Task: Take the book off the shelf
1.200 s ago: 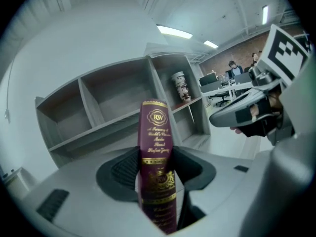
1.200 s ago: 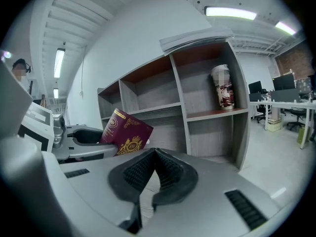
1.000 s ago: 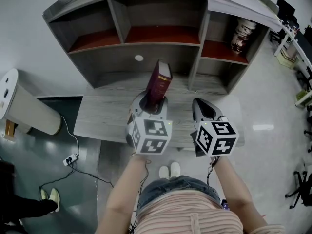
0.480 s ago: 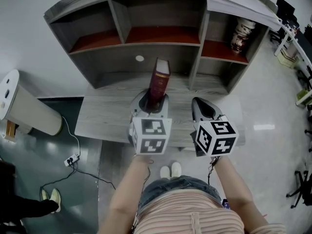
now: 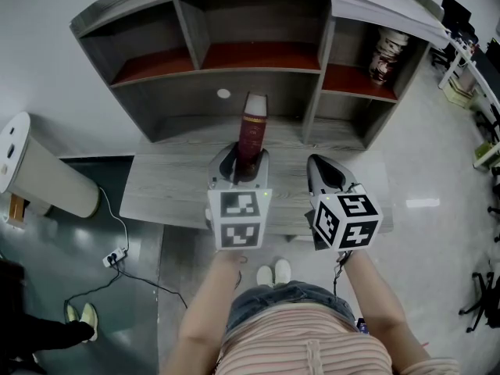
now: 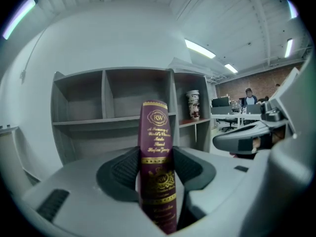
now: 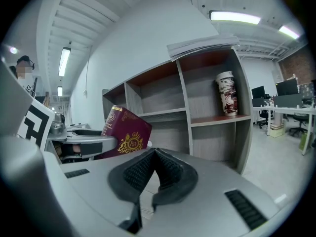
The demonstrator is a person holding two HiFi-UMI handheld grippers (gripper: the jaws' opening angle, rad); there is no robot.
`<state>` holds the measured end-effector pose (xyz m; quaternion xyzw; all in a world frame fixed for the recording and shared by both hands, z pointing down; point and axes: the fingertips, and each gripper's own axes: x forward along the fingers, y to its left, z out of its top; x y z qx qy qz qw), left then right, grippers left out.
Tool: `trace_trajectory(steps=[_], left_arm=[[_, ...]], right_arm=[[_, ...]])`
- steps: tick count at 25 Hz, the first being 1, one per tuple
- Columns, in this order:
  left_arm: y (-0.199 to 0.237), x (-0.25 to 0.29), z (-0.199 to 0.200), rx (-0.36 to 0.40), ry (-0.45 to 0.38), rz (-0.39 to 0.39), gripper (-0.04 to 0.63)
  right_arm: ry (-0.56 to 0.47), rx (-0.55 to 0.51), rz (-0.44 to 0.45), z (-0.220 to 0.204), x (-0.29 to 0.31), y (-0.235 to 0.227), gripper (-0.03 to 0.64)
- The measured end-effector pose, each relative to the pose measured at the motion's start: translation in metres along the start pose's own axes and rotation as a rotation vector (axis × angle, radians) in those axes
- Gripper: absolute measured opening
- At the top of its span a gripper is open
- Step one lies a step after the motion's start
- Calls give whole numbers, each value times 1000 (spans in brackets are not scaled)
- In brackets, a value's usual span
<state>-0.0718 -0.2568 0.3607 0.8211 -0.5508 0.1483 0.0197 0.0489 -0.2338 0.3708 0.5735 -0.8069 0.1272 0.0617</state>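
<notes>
While the left gripper pinches the lower part of the maroon book, its two ribbed pads press flat against the front and back covers, parted only by the book's thickness. The right gripper grips nothing: its jaws are pressed together, tips touching, and it hangs just right of the left one at lower centre of the head view.

Both tools hover over a grey wood-grain desk that stands against a white wall. At the desk's back edge sits a grey shelf unit with red-lined boards; its compartments fill the upper half of the head view. A patterned jar stands in the upper right compartment, and papers lie on the unit's top. On the glossy floor at lower left a cable runs to a power strip.

Out of the shelf and in front of the lower middle opening, the book stands on end, long axis vertical. Its gilt-lettered spine faces back toward the person, top end up. Whether its bottom edge touches the desk cannot be told.
</notes>
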Motion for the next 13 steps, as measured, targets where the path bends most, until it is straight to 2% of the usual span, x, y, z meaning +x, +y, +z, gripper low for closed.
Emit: trace_trajectory(steps=[13], left_arm=[[6, -3, -2, -82, -10, 3, 209]], right_arm=[[-34, 1, -3, 7, -3, -1, 8]])
